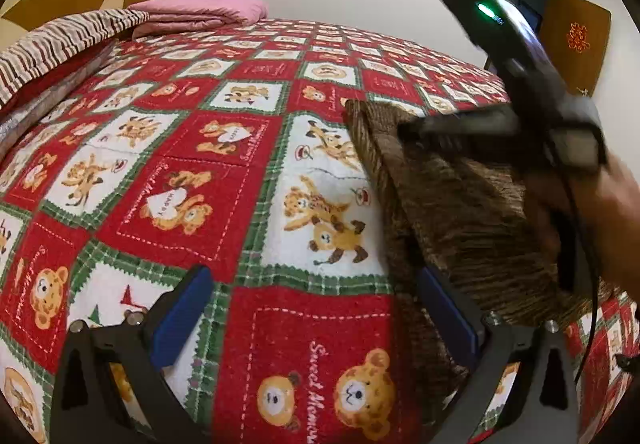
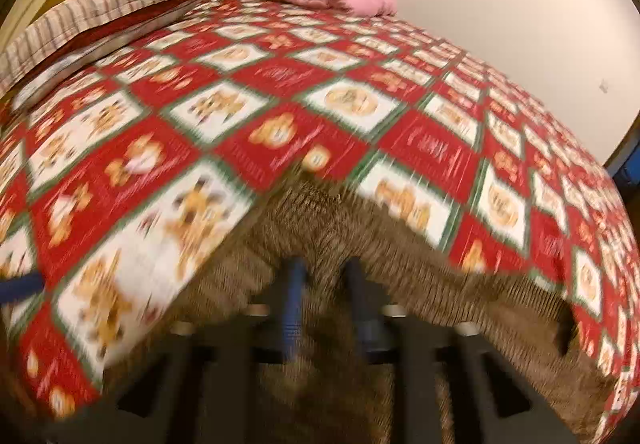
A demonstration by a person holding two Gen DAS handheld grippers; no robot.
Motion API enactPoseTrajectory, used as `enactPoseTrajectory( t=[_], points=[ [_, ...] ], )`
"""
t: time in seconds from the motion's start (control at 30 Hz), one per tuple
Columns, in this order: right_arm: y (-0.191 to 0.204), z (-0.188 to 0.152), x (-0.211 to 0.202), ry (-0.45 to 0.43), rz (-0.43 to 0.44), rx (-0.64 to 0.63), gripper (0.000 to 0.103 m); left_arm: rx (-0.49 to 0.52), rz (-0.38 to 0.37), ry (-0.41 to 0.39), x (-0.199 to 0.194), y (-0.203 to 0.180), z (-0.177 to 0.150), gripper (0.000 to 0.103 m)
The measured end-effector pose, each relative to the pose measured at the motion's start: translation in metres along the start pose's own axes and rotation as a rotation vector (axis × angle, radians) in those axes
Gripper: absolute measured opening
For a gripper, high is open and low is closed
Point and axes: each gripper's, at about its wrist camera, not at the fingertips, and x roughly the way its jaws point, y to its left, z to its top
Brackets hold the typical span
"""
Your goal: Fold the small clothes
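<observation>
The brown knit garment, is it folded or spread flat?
Partly folded: the brown knit garment has one layer doubled over another, held by the right gripper, shut on it.

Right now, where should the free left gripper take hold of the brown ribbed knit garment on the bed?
Grip the brown ribbed knit garment at its near left edge, where a folded layer stands proud beside the open left gripper. Come in from the left, low over the red teddy-bear quilt. The right gripper appears to pinch the far side already.

Right tool (image 2: 326,308) pinching brown garment (image 2: 320,220).
</observation>
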Motion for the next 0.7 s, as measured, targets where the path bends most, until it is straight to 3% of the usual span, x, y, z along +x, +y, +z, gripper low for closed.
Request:
enactPoseTrajectory(
  t=[0.03, 0.17, 0.33, 0.5, 0.63, 0.7],
  points=[
    [-0.002, 0.005, 0.003, -0.002, -0.004, 0.011, 0.005, 0.008, 0.003, -0.002, 0.0, -0.002, -0.001, 0.103],
    [-0.01, 0.019, 0.016, 0.0, -0.03, 0.033, 0.005, 0.016, -0.017, -0.025, -0.005, -0.004, -0.004, 0.103],
    [-0.015, 0.028, 0.03, 0.025, -0.033, 0.049, 0.005, -0.04, -0.109, -0.157, -0.028, 0.008, -0.009, 0.103],
    [-0.028, 0.02, 0.004, -0.025, 0.03, 0.125, 0.008, -0.076, -0.112, -0.097, -0.015, 0.013, -0.004, 0.103],
    [-0.033, -0.012, -0.032, -0.063, 0.081, 0.161, 0.053, -0.159, -0.144, -0.077, -0.009, 0.027, -0.003, 0.103],
    [-0.026, -0.034, -0.055, -0.087, 0.097, 0.141, 0.058, -0.161, -0.143, -0.077, -0.01, 0.026, -0.003, 0.103]
  ],
)
